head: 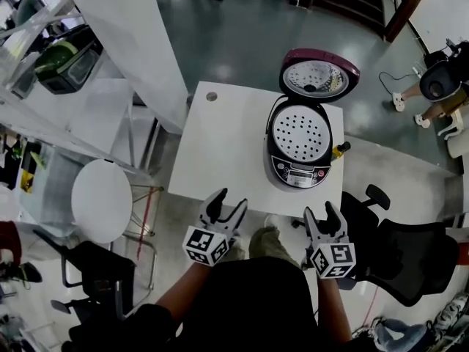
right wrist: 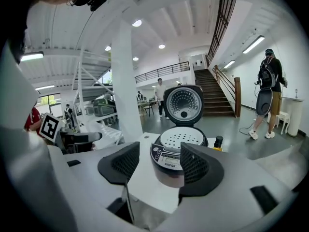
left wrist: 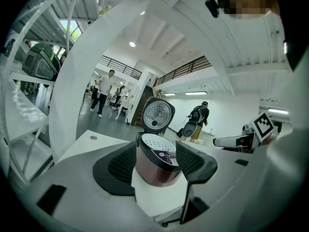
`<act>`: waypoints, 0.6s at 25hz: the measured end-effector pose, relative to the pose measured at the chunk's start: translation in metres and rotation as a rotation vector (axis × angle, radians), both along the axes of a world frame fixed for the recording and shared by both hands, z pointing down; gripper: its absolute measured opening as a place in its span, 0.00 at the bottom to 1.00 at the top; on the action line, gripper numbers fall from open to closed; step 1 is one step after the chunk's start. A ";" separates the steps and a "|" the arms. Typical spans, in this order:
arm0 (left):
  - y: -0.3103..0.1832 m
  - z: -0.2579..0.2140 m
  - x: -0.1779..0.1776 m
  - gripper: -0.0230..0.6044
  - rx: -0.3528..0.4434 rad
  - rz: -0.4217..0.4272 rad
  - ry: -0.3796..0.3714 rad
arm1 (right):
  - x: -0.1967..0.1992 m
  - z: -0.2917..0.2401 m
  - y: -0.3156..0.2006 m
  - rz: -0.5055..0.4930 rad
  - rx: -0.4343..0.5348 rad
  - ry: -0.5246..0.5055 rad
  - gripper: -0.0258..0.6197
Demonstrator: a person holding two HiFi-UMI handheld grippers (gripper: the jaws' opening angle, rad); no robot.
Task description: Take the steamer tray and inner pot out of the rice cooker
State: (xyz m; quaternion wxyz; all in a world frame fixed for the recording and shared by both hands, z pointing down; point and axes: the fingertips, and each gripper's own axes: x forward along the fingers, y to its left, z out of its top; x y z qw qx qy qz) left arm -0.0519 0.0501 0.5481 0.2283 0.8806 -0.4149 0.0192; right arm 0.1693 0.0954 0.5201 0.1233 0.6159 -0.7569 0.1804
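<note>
Open, empty left tongs and right tongs are hovering off the white surface's near edge, probably starting toward the perforated white steamer tray in the maroon rice cooker.

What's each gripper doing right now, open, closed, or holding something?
Left gripper: open, holding nothing.
Right gripper: open, holding nothing.

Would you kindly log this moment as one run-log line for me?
phase: reach not yet begun | rice cooker: on table, lid open | steamer tray: in cooker | left gripper: open, empty | right gripper: open, empty
</note>
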 end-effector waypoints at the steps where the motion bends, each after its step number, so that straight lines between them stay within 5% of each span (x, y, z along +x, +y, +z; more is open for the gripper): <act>1: -0.006 -0.001 0.006 0.42 -0.003 -0.007 -0.001 | 0.009 0.001 -0.007 -0.001 -0.004 -0.002 0.41; 4: -0.024 -0.010 0.036 0.42 0.015 0.014 -0.026 | 0.042 -0.005 -0.031 -0.003 0.004 -0.001 0.41; 8: -0.055 -0.033 0.083 0.41 0.136 0.081 -0.122 | 0.082 -0.008 -0.058 0.001 0.024 -0.027 0.41; 15: -0.101 -0.027 0.133 0.40 0.040 0.026 -0.062 | 0.127 0.005 -0.094 -0.020 0.002 -0.071 0.41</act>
